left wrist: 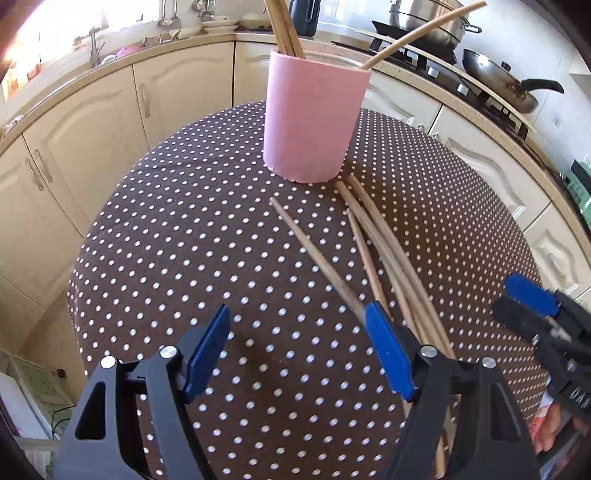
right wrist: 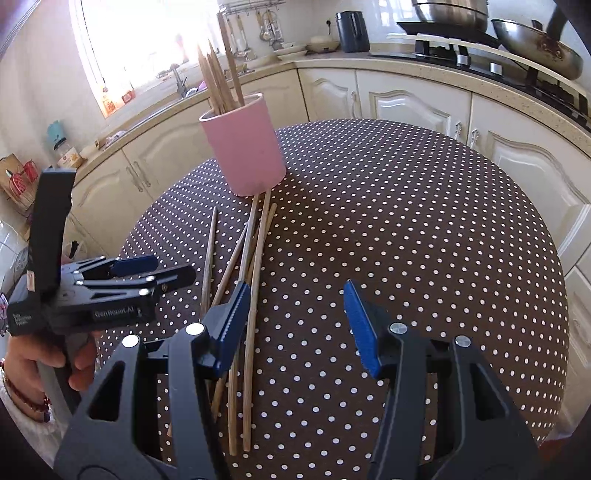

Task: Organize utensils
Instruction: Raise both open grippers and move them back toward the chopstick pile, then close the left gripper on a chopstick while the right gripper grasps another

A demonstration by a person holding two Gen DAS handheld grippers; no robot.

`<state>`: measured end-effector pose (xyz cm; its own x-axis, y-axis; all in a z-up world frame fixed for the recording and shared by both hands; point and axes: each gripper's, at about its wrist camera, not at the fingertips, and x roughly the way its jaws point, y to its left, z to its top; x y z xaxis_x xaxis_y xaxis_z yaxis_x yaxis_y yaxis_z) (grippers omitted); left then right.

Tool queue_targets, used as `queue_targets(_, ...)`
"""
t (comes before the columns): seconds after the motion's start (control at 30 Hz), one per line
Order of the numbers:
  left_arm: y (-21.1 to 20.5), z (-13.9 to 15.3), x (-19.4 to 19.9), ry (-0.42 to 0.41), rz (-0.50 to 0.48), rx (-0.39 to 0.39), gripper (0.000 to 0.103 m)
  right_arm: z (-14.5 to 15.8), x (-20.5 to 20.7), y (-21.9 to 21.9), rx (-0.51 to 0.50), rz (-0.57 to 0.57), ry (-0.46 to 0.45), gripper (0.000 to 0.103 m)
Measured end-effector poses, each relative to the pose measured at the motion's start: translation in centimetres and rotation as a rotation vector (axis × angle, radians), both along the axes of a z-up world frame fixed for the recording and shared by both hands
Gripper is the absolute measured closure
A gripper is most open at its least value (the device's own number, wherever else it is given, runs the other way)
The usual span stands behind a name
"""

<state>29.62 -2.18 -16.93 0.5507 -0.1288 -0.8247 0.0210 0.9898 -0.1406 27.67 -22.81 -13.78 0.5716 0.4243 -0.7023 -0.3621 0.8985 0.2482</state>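
Observation:
A pink cup (left wrist: 314, 122) stands at the far side of the dotted table, with several wooden chopsticks (left wrist: 284, 33) upright in it. Loose chopsticks (left wrist: 373, 243) lie fanned on the cloth from the cup's foot toward me. My left gripper (left wrist: 297, 325) hovers open just left of them, its right finger over their near ends and nothing between its pads. In the right wrist view the cup (right wrist: 245, 147) is far left and the loose chopsticks (right wrist: 255, 266) run under my right gripper (right wrist: 295, 295). It is open, its left finger above the bundle. Each gripper shows in the other's view: right gripper (left wrist: 517, 302), left gripper (right wrist: 162, 269).
The round table (right wrist: 406, 221) wears a brown cloth with white dots. Cream cabinets curve behind it. A hob with a wok (left wrist: 498, 81) and a steel pot (left wrist: 424, 14) is at the back right. A person's hand (right wrist: 74, 365) holds the left gripper.

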Motion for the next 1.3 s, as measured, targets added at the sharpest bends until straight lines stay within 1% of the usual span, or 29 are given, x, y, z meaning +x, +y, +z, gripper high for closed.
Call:
queue_targets(0.03,-0.2,0.0,0.4,0.010,-0.005,-0.010,0.029,0.0,0.3,0.1,0.005,0.008,0.016,0.051)
queue_targets(0.07,-0.4,0.0,0.7,0.018,-0.008,-0.019,0.033,-0.1,0.6,0.3,0.010,0.017,0.036,0.051)
queue_targets(0.1,-0.5,-0.1,1.2,0.033,-0.008,-0.035,0.044,-0.1,0.9,0.3,0.018,0.024,0.056,0.051)
queue_targets(0.13,-0.7,0.0,1.8,0.039,0.004,-0.035,0.045,-0.1,1.2,0.4,0.021,0.025,0.069,0.051)
queue_targets(0.2,-0.8,0.1,2.4,0.053,0.022,-0.037,0.056,-0.1,2.0,0.5,0.015,0.027,0.093,0.051)
queue_targets(0.23,-1.0,0.2,2.6,0.063,0.025,-0.034,0.057,0.0,2.3,0.5,0.020,0.029,0.100,0.051)
queue_targets(0.27,-1.2,0.2,2.8,0.069,0.026,-0.021,0.059,0.1,2.7,0.6,0.022,0.031,0.112,0.051)
queue_targets(0.33,-2.2,0.4,3.4,0.071,0.015,0.022,0.059,0.2,3.3,0.9,0.020,0.045,0.133,0.051)
queue_targets(0.43,-3.9,0.5,3.9,0.084,-0.014,0.149,0.064,0.4,4.0,1.7,-0.010,0.069,0.159,0.051)
queue_targets(0.47,-4.4,0.5,3.8,0.078,-0.023,0.184,0.064,0.3,4.3,2.0,-0.016,0.082,0.175,0.051)
queue_targets(0.53,-4.3,0.8,3.9,0.080,-0.016,0.168,0.066,0.3,4.8,2.5,-0.022,0.098,0.207,0.051)
queue_targets(0.57,-4.2,0.9,3.9,0.079,-0.020,0.174,0.070,0.2,5.0,2.7,-0.033,0.106,0.219,0.052)
queue_targets(0.6,-4.2,1.1,3.8,0.078,-0.033,0.177,0.074,0.1,5.2,3.0,-0.045,0.114,0.229,0.054)
queue_targets(0.63,-3.8,1.1,3.6,0.079,-0.037,0.173,0.076,0.0,5.3,3.3,-0.055,0.119,0.240,0.062)
queue_targets(0.67,-3.4,1.3,3.5,0.083,-0.037,0.171,0.085,-0.1,5.5,3.8,-0.062,0.125,0.250,0.069)
queue_targets(0.7,-3.1,1.4,3.3,0.087,-0.042,0.170,0.091,-0.2,5.6,4.1,-0.069,0.133,0.260,0.069)
queue_targets(0.8,-2.4,1.6,3.3,0.097,-0.067,0.153,0.091,-0.5,6.0,5.0,-0.078,0.140,0.277,0.069)
queue_targets(0.87,-1.4,1.4,2.6,0.101,-0.089,0.154,0.091,-0.6,6.2,5.6,-0.093,0.143,0.287,0.069)
queue_targets(0.93,-1.6,1.5,2.8,0.111,-0.101,0.157,0.091,-0.7,6.5,6.2,-0.129,0.137,0.289,0.070)
queue_targets(1.0,-1.5,1.0,2.4,0.123,-0.101,0.153,0.091,-0.8,6.8,6.7,-0.138,0.131,0.294,0.071)
queue_targets(1.07,-1.3,1.0,2.1,0.131,-0.107,0.149,0.091,-1.0,7.1,7.3,-0.157,0.132,0.305,0.074)
queue_targets(1.2,-1.2,0.6,1.6,0.124,-0.115,0.156,0.091,-1.7,7.9,8.6,-0.197,0.140,0.330,0.077)
queue_targets(1.27,-1.2,0.6,1.5,0.125,-0.117,0.152,0.091,-1.8,8.1,9.2,-0.217,0.142,0.335,0.084)
queue_targets(1.3,-1.0,0.6,1.3,0.126,-0.116,0.148,0.091,-1.9,8.3,9.2,-0.219,0.142,0.339,0.086)
